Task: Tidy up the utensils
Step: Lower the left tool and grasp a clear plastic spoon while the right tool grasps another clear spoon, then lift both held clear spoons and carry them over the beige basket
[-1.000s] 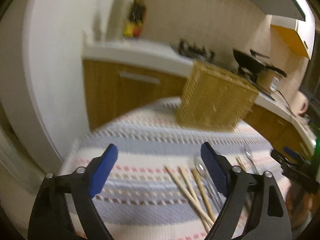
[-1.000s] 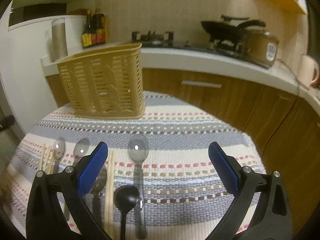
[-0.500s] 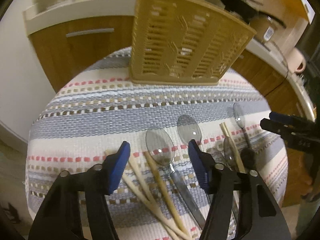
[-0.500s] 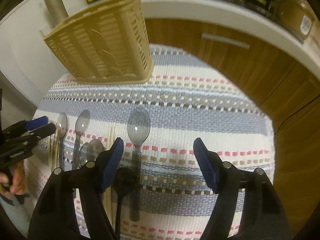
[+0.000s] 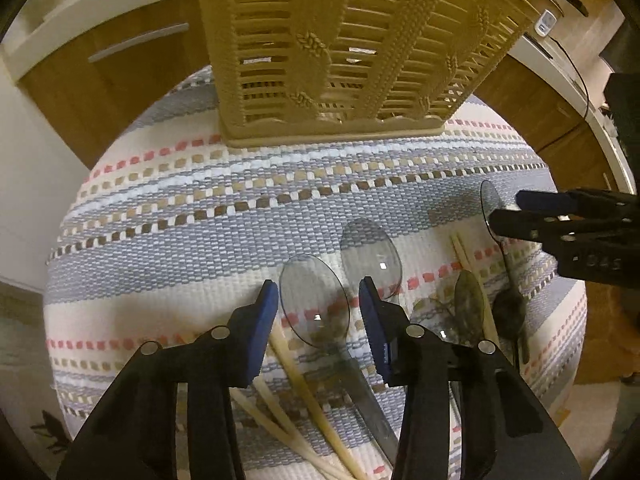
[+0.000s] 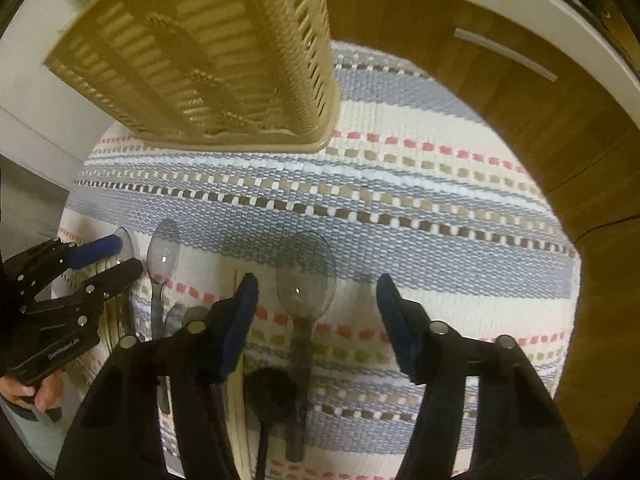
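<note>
Several clear grey spoons, pale chopsticks [image 5: 304, 392] and a black spoon [image 6: 272, 392] lie on a striped cloth [image 5: 200, 220]. A tan slotted utensil basket [image 5: 340, 40] stands at the far side. My left gripper [image 5: 318, 308] points steeply down, its jaws closing around the bowl of one clear spoon [image 5: 314, 304]; a thin gap remains at each pad. My right gripper [image 6: 318, 308] straddles another clear spoon [image 6: 306, 276], its jaws closing, with the pads well apart from it. Each gripper shows in the other's view: the right gripper [image 5: 505, 210] and the left gripper [image 6: 130, 256].
A second clear spoon [image 5: 372, 256] lies just right of my left gripper, and a small dark spoon [image 5: 470, 304] further right. Wooden cabinet fronts [image 6: 520, 120] curve round the far side of the cloth-covered table. A hand [image 6: 24, 392] holds the left gripper.
Both grippers have tipped downward and come closer to the cloth. Their jaws have narrowed, and each now has a clear spoon between its pads. The basket looms larger.
</note>
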Demonstrator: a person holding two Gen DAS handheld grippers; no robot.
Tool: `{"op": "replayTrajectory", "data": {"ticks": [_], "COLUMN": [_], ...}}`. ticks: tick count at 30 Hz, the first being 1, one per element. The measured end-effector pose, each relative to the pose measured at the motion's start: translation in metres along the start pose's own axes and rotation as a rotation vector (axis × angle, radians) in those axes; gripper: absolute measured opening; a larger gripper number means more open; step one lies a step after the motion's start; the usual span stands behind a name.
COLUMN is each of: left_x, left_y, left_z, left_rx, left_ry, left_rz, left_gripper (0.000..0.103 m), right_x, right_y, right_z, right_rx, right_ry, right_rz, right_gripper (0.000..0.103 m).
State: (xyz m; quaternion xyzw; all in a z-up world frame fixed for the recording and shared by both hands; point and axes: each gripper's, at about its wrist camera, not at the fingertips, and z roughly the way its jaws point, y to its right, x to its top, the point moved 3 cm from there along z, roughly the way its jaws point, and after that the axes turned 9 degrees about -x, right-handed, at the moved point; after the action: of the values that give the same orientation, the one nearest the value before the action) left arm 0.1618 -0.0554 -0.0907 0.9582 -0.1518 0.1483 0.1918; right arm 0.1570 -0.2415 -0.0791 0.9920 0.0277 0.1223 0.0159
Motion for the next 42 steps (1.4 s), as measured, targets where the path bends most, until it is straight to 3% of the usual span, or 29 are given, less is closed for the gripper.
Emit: {"op": "replayTrajectory", "data": {"ticks": [7, 13, 15, 19, 26, 34, 42], "left_x": [0.009, 0.006, 0.005, 0.002, 0.003, 0.018, 0.077], "left_y": [0.008, 0.024, 0.032, 0.038, 0.062, 0.081, 0.087], "left_z": [0.008, 0.017, 0.021, 0.019, -0.039, -0.135, -0.214], "left_rx": [0.031, 0.110, 0.144, 0.132, 0.066, 0.001, 0.095], "left_ry": [-0.018, -0.024, -0.023, 0.009, 0.217, 0.494, 0.778], "left_rz": [0.030, 0.087, 0.103, 0.113, 0.150, 0.170, 0.185], "left_gripper": [0.040, 0.038, 0.035, 0.033, 0.032, 0.032, 0.032], "right_x": [0.009, 0.012, 0.012, 0.014, -0.001, -0.010, 0.027], "right_y": [-0.013, -0.029, -0.028, -0.024, -0.018, 0.014, 0.017], "right_z": [0.015, 0.023, 0.022, 0.019, -0.025, -0.130, -0.229], "right_rx": [-0.046, -0.107, -0.101, -0.109, -0.041, 0.057, 0.052], "right_ry": [-0.018, -0.007, -0.007, 0.019, 0.158, 0.458, 0.830], "right_rz": [-0.026, -0.059, -0.056, -0.068, -0.073, -0.050, 0.009], "right_gripper": [0.052, 0.031, 0.031, 0.031, 0.030, 0.030, 0.030]}}
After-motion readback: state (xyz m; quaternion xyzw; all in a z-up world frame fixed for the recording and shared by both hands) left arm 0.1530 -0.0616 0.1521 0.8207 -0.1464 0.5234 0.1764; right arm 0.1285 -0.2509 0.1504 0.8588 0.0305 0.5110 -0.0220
